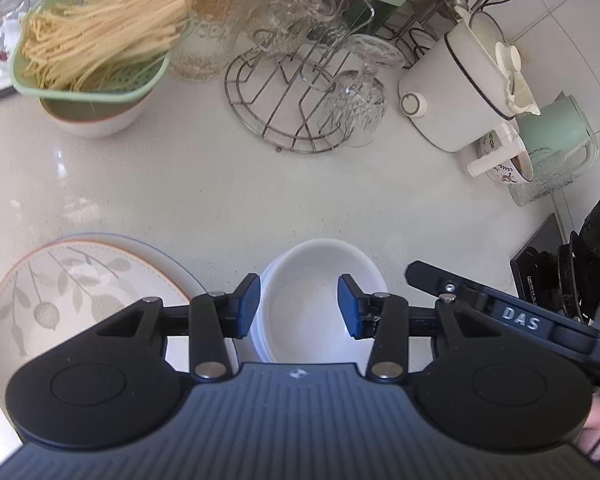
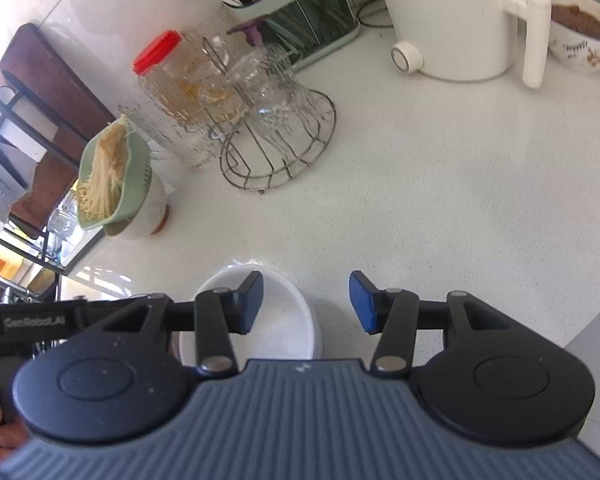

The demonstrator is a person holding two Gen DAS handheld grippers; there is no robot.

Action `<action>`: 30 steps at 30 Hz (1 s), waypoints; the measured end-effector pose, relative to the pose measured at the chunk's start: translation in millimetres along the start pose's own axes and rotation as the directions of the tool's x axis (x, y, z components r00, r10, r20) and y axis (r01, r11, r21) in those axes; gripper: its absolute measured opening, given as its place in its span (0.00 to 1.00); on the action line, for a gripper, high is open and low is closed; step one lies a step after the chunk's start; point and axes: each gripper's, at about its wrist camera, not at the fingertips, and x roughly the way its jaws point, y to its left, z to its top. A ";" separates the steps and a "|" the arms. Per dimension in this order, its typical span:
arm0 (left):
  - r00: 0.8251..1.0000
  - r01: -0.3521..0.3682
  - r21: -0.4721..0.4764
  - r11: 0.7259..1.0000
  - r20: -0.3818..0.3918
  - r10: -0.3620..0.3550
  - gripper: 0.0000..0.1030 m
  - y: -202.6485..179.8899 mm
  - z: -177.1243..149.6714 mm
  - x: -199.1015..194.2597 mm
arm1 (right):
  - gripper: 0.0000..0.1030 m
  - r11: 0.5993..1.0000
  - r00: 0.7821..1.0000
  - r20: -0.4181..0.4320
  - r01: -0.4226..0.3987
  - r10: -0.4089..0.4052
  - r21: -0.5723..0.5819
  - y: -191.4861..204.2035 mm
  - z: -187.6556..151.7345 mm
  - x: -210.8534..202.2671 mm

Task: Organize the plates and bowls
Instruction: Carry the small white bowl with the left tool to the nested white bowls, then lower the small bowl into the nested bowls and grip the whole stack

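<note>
The white bowls (image 1: 316, 300) (a nested stack, apparently) sat just right of the leaf-pattern plate (image 1: 72, 300). Left gripper (image 1: 299, 304) hung over the bowls, jaws spread, holding nothing. Right gripper (image 2: 306, 306) was also spread and empty, its left finger over the bowls' rim. Judged step: reaching for the bowls. Next needs a descent straddling the rim. The counter (image 1: 260, 200) beyond the bowls was open up to the wire rack (image 1: 292, 92).

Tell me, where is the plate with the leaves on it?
In the left wrist view, the leaf plate lies low on the left, beside the white bowls.
</note>
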 end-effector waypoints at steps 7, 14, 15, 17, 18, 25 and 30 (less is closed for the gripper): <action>1.000 0.000 -0.033 0.999 -0.024 -0.001 0.47 3.9 -5.7 10.6 | 0.49 0.984 0.989 -0.128 -0.055 0.077 0.169 -21.2 -14.3 40.1; 0.999 -0.022 -0.040 0.999 -0.043 0.020 0.47 5.7 -9.6 16.7 | 0.48 0.972 0.978 -0.184 -0.058 0.101 0.229 -23.2 -36.0 57.0; 0.999 -0.024 -0.037 0.999 -0.042 0.023 0.47 4.9 -9.6 16.2 | 0.48 0.969 0.978 -0.181 -0.060 0.105 0.239 -24.6 -36.2 57.1; 0.999 -0.028 -0.032 0.999 -0.035 0.027 0.47 4.0 -10.1 14.8 | 0.48 0.965 0.982 -0.155 -0.063 0.106 0.256 -28.7 -34.5 53.7; 0.999 -0.028 -0.033 0.999 -0.034 0.027 0.47 3.8 -10.2 14.6 | 0.47 0.964 0.983 -0.146 -0.068 0.108 0.257 -29.9 -33.3 53.1; 0.999 -0.024 -0.038 0.999 -0.030 0.023 0.47 1.7 -11.8 16.0 | 0.24 0.956 0.972 -0.195 -0.072 0.131 0.283 -35.2 -32.0 60.6; 0.999 -0.023 -0.038 0.999 -0.030 0.022 0.47 -2.9 -12.7 17.4 | 0.19 0.958 0.977 -0.163 -0.093 0.140 0.270 -41.7 -28.8 48.4</action>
